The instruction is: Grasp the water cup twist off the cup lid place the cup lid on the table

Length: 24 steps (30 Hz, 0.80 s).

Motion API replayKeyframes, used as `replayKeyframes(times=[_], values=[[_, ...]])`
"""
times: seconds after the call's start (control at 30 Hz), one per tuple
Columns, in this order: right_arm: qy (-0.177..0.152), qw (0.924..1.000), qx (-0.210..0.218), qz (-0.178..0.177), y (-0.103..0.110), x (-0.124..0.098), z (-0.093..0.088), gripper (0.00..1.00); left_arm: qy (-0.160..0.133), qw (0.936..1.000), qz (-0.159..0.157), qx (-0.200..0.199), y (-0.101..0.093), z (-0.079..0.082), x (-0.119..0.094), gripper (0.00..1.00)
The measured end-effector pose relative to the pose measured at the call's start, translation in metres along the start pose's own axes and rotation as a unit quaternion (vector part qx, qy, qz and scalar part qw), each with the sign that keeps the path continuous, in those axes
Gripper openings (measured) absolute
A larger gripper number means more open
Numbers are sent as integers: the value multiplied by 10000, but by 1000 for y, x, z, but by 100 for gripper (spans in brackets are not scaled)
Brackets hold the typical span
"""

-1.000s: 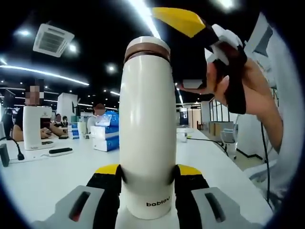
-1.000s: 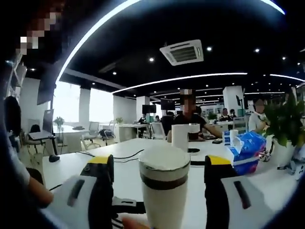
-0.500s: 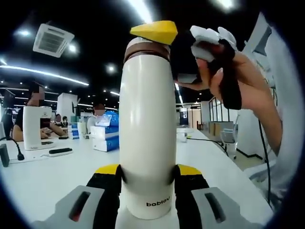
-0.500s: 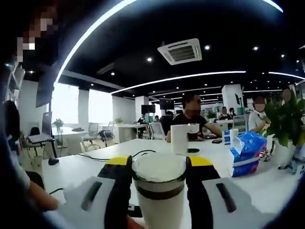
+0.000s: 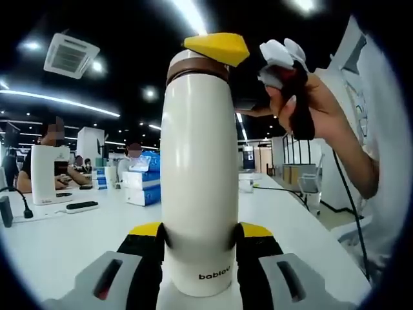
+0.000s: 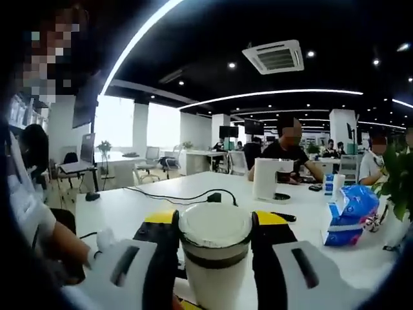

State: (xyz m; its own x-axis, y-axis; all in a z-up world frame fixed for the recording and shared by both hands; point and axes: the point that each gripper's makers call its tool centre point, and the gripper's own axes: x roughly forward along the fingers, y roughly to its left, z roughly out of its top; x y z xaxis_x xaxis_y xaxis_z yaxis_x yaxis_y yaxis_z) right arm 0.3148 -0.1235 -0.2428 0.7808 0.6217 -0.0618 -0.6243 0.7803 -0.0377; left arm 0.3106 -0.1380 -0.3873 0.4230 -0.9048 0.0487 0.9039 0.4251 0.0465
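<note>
A tall white water cup (image 5: 197,181) with a brown ring under its white lid (image 5: 197,64) stands upright on the white table (image 5: 58,239). My left gripper (image 5: 199,242) is shut on the cup's lower body, its yellow-tipped jaws pressing both sides. My right gripper (image 5: 216,48) comes in from above on the right, held by a hand, with a yellow jaw tip at the lid. In the right gripper view the lid (image 6: 215,226) sits between the two jaws of my right gripper (image 6: 215,223), which are shut against its sides.
On the table stand a white jug (image 6: 266,179), a blue tissue pack (image 6: 348,213), stacked blue and white boxes (image 5: 142,181) and a black cable (image 6: 174,196). Several people sit at the far side. A plant (image 6: 397,187) stands at the right.
One second ago the right gripper's jaws stood wide apart around the lid; they have since shut on it. The right gripper view has swung a little, shifting the room behind.
</note>
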Motion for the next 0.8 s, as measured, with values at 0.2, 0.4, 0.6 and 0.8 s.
replayKeyframes(times=[0.2,0.4,0.6,0.8], values=[[70,9989,-38,459,2,0,-1,45,-6,10000,-5,2,0,0,0,45],[88,9955,-105,939,4,1,-1,45,-10,10000,1,-15,1,0,0,45],[110,9907,-164,1350,5,0,-2,45,-12,10000,-2,-6,2,0,1,45],[113,9826,-218,1839,6,0,-1,46,-14,10000,1,-6,2,0,1,45]])
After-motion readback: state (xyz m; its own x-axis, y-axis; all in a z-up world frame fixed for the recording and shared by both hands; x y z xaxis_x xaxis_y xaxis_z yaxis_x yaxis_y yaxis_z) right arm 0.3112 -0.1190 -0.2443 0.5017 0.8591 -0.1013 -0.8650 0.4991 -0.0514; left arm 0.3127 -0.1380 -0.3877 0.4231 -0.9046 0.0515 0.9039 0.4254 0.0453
